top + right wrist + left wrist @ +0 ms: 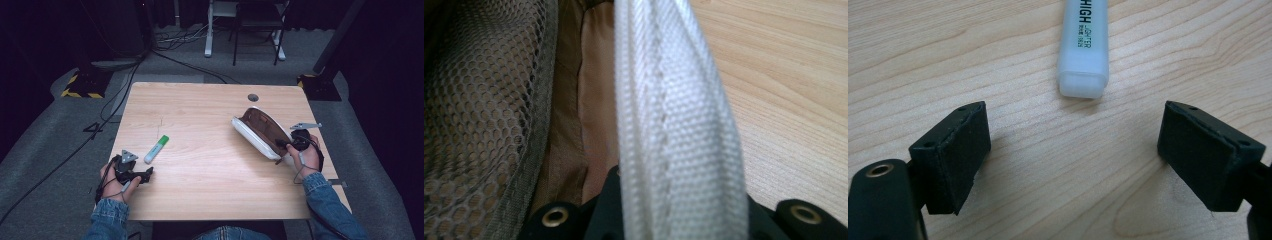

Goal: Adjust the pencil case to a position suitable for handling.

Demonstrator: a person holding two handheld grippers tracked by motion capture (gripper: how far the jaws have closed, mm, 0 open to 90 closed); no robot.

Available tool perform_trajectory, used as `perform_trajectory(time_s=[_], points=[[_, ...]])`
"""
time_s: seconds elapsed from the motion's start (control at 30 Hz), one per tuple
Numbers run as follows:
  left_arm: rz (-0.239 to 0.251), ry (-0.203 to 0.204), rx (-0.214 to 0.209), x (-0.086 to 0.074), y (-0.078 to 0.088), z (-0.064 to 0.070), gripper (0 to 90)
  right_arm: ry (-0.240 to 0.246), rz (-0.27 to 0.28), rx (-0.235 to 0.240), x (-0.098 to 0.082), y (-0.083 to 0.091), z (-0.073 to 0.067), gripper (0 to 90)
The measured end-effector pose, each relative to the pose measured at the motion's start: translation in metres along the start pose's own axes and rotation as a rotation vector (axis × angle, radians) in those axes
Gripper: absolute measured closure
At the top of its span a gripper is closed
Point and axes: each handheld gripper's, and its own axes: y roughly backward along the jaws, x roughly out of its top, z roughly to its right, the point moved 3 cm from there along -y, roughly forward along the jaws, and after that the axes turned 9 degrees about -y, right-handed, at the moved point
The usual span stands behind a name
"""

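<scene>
A white zip pouch (260, 131) with a brown lining lies open at the right of the wooden table (200, 105). My right gripper (286, 144) is shut on the pouch's near end. In the right gripper view the white woven rim (674, 125) runs up from between the jaws, with mesh pocket (479, 100) and brown lining to its left. A white highlighter with a green cap (156, 149) lies at the left. My left gripper (148, 173) rests just short of it, open; in the left gripper view the highlighter's blunt end (1083, 75) sits beyond the gap between the pads (955, 155).
A round cable hole (253, 97) sits near the table's far edge. Beyond the table are chair and desk legs (235, 35), floor cables (115, 100) and a stand base with yellow-black tape (80, 87). Bare wood spans the table's middle.
</scene>
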Motion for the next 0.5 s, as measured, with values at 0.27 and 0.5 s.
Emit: perform_trajectory(time_s=[0.27, 0.5], points=[[0.0, -0.001, -0.001, 0.0, 0.0, 0.0, 13.8, -0.014, 0.03, 0.018, 0.004, 0.008, -0.003, 87.1], [0.0, -0.002, 0.0, 0.0, 0.0, 0.0, 13.8, -0.003, 0.048, 0.044, 0.009, 0.021, -0.01, 87.1]])
